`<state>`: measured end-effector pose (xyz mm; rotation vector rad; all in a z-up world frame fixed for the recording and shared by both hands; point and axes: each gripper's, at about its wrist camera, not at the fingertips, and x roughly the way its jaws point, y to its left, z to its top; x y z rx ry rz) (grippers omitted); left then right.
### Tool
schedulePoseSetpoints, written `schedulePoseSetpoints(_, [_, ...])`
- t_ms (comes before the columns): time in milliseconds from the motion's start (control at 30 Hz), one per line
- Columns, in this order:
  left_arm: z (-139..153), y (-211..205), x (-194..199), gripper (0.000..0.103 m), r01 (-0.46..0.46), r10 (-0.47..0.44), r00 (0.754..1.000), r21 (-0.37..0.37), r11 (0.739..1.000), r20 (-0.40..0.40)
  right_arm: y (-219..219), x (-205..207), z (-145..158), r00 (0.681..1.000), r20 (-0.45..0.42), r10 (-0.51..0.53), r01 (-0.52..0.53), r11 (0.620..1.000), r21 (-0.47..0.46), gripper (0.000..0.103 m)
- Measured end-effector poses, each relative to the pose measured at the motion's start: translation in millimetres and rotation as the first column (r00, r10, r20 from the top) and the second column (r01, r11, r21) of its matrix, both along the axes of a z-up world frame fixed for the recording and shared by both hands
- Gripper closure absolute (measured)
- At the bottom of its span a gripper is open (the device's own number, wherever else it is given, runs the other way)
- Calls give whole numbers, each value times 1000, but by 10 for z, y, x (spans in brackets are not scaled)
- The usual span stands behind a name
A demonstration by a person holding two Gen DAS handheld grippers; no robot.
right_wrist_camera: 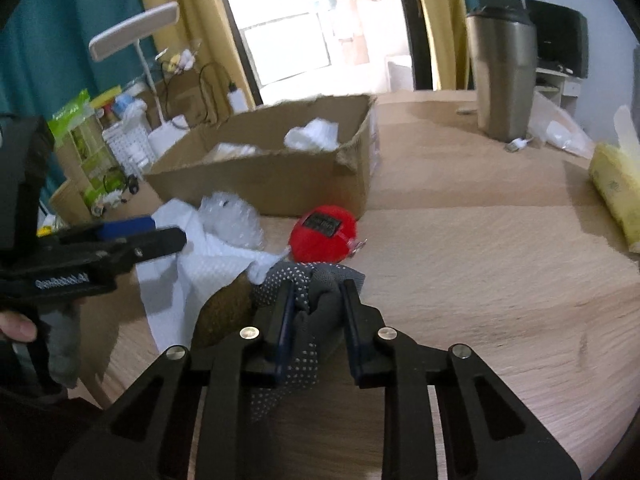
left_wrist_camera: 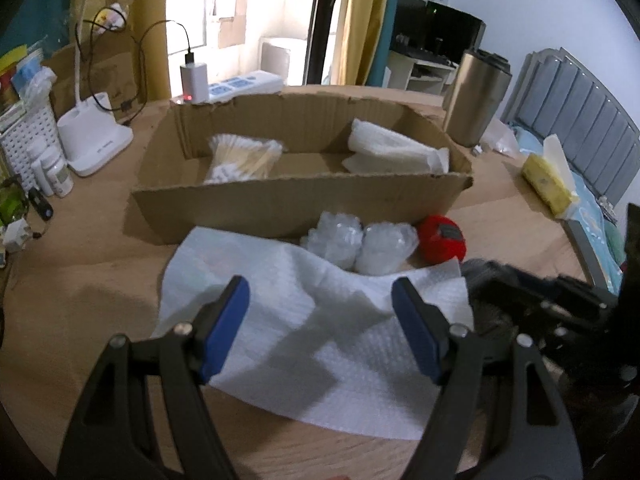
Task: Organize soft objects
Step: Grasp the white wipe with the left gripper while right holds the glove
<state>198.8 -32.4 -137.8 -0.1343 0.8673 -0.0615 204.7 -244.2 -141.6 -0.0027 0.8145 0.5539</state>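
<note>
My right claw (right_wrist_camera: 316, 300) is squeezed on a gray dotted glove (right_wrist_camera: 308, 280). A red soft ball (right_wrist_camera: 324, 236) sits just past it. My left claw (left_wrist_camera: 320, 312) is wide apart over a white paper towel (left_wrist_camera: 320, 340), holding nothing. The cardboard box (left_wrist_camera: 300, 208) is farther ahead.
</note>
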Motion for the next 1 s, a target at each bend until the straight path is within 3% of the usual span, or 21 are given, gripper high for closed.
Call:
schedulePoseSetpoints(200, [-85, -71, 83, 28, 11, -12, 999, -12, 1000, -33, -201, 24, 124, 998, 49, -30, 28, 999, 27, 78])
schedulePoseSetpoints(500, [-139, -164, 133, 29, 32, -30, 999, 41, 999, -38, -248, 68, 35, 998, 17, -52, 52, 998, 21, 77])
schedulePoseSetpoints(567, [-148, -178, 129, 39, 43, -41, 999, 47, 998, -33, -242, 70, 23, 999, 13, -52, 52, 998, 22, 77])
schedulePoseSetpoints(633, [-151, -186, 129, 63, 54, -52, 998, 54, 997, -32, -230, 72, 21, 999, 11, -53, 53, 998, 18, 77])
schedulePoseSetpoints(733, [-199, -201, 150, 86, 89, -86, 994, 32, 996, -67, -220, 78, 22, 998, 8, -56, 56, 998, 11, 75])
schedulePoseSetpoints(800, [-240, -203, 142, 92, 101, -100, 992, 12, 995, -82, -216, 85, 13, 998, 3, -62, 62, 998, -2, 72])
schedulePoseSetpoints(967, [-207, -194, 95, 96, 122, -123, 990, -15, 992, -64, -182, 113, -43, 997, -21, -71, 70, 997, -41, 60])
schedulePoseSetpoints(1000, [-187, -178, 84, 96, 122, -123, 991, -23, 992, -58, -177, 110, -43, 997, -20, -75, 74, 996, -47, 54])
